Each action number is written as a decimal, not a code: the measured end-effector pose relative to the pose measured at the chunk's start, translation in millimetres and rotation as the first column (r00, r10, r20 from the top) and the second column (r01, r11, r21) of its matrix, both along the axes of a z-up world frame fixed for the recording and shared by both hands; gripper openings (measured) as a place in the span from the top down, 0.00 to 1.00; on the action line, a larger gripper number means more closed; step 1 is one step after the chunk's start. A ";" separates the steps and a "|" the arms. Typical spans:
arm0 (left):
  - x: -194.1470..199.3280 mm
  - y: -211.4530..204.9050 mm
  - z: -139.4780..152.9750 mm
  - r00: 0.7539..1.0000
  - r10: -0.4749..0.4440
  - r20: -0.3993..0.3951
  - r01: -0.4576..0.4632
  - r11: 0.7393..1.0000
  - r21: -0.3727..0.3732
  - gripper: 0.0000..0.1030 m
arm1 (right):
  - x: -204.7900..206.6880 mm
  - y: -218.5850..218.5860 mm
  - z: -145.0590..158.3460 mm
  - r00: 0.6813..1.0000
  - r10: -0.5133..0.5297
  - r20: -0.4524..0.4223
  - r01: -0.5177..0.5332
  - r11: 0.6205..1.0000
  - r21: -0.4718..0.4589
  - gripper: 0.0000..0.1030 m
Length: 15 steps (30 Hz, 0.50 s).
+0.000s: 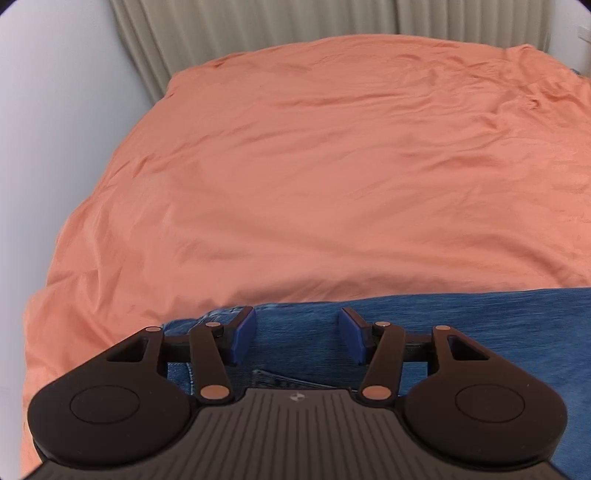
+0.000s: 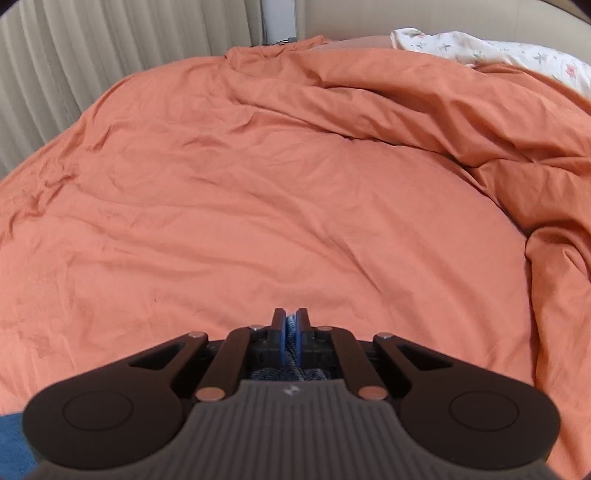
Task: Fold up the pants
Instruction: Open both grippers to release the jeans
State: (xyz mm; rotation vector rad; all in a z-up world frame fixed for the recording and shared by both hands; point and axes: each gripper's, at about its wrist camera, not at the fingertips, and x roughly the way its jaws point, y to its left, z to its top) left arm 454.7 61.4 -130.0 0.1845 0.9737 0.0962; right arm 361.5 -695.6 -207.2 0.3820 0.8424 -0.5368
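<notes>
Blue denim pants (image 1: 480, 325) lie on the orange bed cover (image 1: 314, 177) along the near edge of the left wrist view. My left gripper (image 1: 297, 334) is open, its blue pads (image 1: 244, 334) spread above the denim near a pocket seam, holding nothing. In the right wrist view my right gripper (image 2: 291, 332) is shut on a fold of the denim (image 2: 291, 373), which shows between and behind the blue pads (image 2: 282, 334). A further bit of the pants shows at the lower left corner (image 2: 11, 443).
The orange cover (image 2: 277, 203) spans the bed and bunches into thick folds at the right (image 2: 498, 122). A floral pillow (image 2: 498, 51) lies at the back right. Beige curtains (image 1: 277, 26) hang behind the bed and a pale wall (image 1: 48, 129) stands at the left.
</notes>
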 end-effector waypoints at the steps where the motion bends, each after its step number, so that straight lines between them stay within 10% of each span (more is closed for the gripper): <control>1: 1.5 4.5 -5.6 1.000 0.016 0.000 -0.016 1.000 -0.003 0.40 | 2.6 3.4 -1.1 1.000 0.012 -0.010 -0.012 1.000 -0.026 1.00; 8: -11.7 -6.1 -4.8 0.997 -0.018 0.073 0.016 1.000 0.019 0.40 | -3.2 0.2 4.2 0.998 -0.030 -0.048 0.026 0.996 -0.084 0.80; 15: -36.9 -63.9 21.9 0.982 -0.159 0.105 0.169 0.982 -0.086 0.40 | -74.6 -5.0 23.2 0.999 -0.031 -0.024 0.033 0.997 0.070 0.60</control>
